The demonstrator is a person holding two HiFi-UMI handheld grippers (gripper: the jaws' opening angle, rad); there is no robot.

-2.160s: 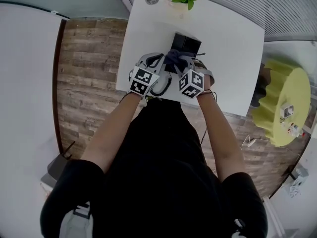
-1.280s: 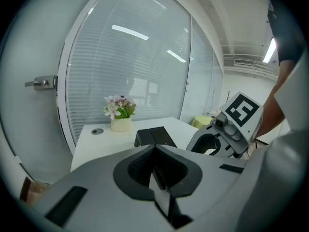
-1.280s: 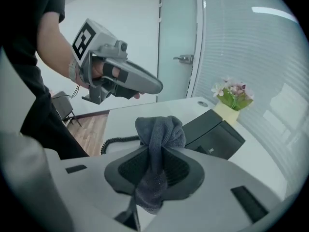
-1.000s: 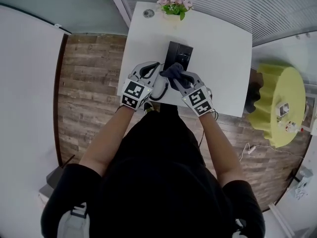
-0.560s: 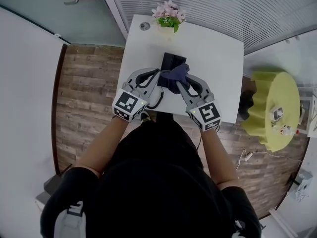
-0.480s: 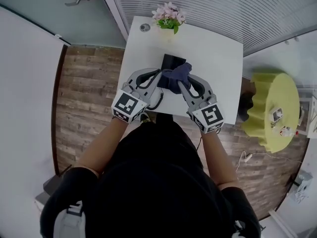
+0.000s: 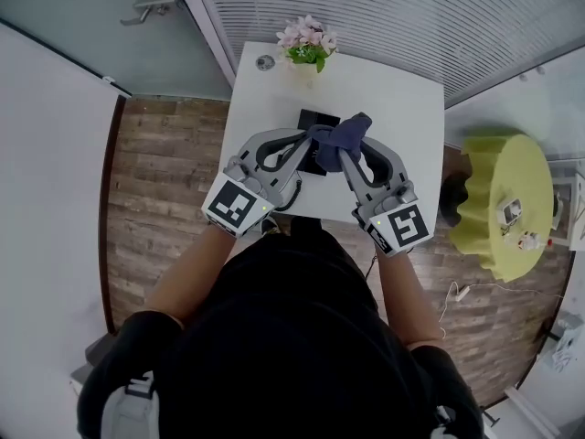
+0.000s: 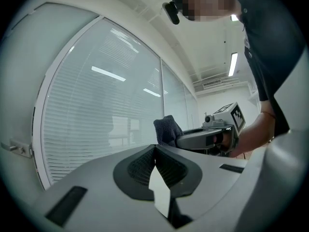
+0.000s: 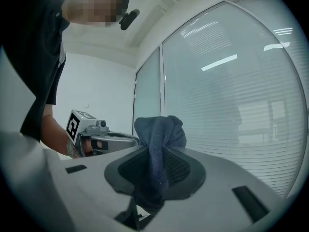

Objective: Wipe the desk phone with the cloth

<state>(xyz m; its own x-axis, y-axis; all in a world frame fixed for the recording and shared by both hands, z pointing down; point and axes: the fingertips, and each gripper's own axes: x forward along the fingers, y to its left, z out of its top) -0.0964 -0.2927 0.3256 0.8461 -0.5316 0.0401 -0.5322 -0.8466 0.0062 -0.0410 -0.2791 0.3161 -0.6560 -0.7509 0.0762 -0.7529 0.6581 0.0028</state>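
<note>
The black desk phone (image 7: 313, 119) sits mid-table on the white table (image 7: 407, 117), partly hidden behind both grippers. My right gripper (image 7: 345, 150) is shut on a dark blue cloth (image 7: 349, 132), which bunches out above its jaws (image 9: 159, 134). My left gripper (image 7: 311, 135) is just left of the cloth, shut with nothing between its pads (image 8: 154, 150). Both grippers are raised and tilted upward, tips close together above the phone. The left gripper view shows the cloth (image 8: 167, 129) and the right gripper (image 8: 208, 137); the right gripper view shows the left gripper (image 9: 104, 140).
A pot of pink flowers (image 7: 305, 44) and a small round disc (image 7: 264, 62) stand at the table's far edge. Slatted blinds behind glass run beyond the table. A yellow round stool (image 7: 507, 195) stands to the right on the wooden floor (image 7: 164, 181).
Both grippers have lifted off the phone and tilted upward, carrying the cloth up with the right one. The left gripper's tip has swung in toward the cloth.
</note>
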